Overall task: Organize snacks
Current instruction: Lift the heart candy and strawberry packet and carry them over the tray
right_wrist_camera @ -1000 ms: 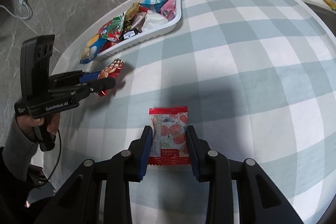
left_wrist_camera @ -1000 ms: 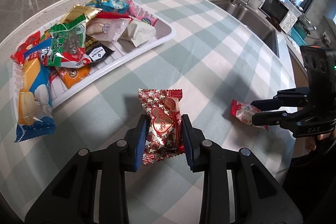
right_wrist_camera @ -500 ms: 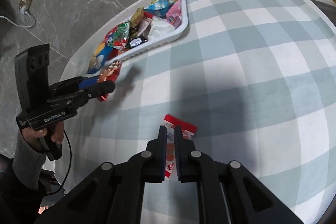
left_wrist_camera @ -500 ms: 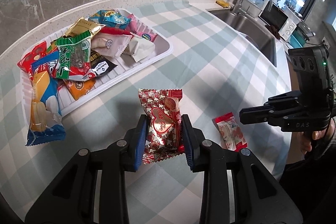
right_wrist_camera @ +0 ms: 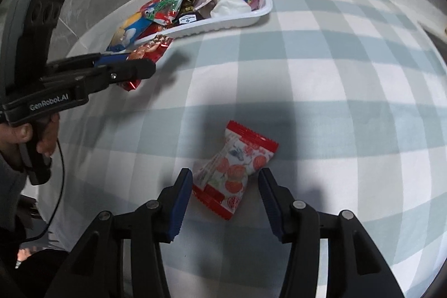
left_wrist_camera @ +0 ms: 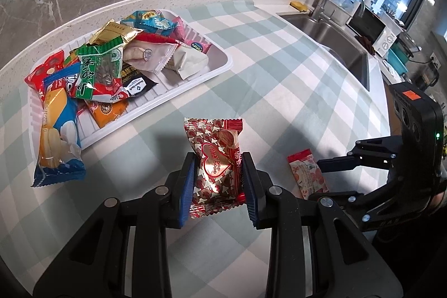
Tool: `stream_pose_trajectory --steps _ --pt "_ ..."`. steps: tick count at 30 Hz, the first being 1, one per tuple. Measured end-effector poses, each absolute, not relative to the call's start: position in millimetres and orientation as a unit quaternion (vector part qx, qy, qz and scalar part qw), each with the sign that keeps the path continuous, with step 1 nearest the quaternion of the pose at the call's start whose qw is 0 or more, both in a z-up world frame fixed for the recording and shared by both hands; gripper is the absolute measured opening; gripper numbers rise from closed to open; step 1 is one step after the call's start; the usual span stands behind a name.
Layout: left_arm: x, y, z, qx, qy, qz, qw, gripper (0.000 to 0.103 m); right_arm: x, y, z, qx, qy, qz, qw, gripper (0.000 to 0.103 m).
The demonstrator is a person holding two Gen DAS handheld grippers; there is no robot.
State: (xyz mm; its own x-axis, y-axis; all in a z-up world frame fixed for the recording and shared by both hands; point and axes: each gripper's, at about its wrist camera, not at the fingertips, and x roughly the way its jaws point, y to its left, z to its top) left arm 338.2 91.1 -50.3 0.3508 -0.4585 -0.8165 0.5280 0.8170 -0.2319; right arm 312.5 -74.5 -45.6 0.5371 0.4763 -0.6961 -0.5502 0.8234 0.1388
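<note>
Foil is catching the light on the red almond-chocolate packet (left_wrist_camera: 216,164), a shiny pillow pack printed with a heart and small stars, crimped at both ends. The left gripper (left_wrist_camera: 218,180) is clenching it between blue pads, holding it above the checked tablecloth (left_wrist_camera: 279,69) just in front of the white tray (left_wrist_camera: 220,67). That tray is brimming with mixed snack bags, and a blue and orange biscuit packet (left_wrist_camera: 57,141) is spilling over its near edge onto the cloth. The right gripper (right_wrist_camera: 225,196) is hanging with its jaws spread wide, grasping nothing; a small white sachet with red ends and orange fruit prints (right_wrist_camera: 236,169) is lying flat on the tablecloth between its fingers, tilted, well apart from the tray.
</note>
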Motion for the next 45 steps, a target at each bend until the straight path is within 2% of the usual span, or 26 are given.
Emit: stream_pose_trajectory --steps 3,8,11,23,45 --pt "339 90 -51 0.036 0.484 -0.300 0.821 0.029 313 -68 -45 -0.065 0.375 0.283 0.880 0.053" --pt "338 91 -51 0.035 0.483 -0.298 0.823 0.029 305 -53 -48 -0.132 0.350 0.254 0.892 0.036" --pt "338 92 -51 0.032 0.483 -0.296 0.823 0.029 305 -58 -47 -0.119 0.352 0.269 0.889 0.033" --pt "336 97 -45 0.028 0.477 -0.294 0.828 0.029 321 -85 -25 0.014 0.362 0.326 0.873 0.033" --pt "352 114 -18 0.029 0.452 -0.275 0.848 0.029 354 -62 40 0.032 0.322 0.369 0.872 0.033"
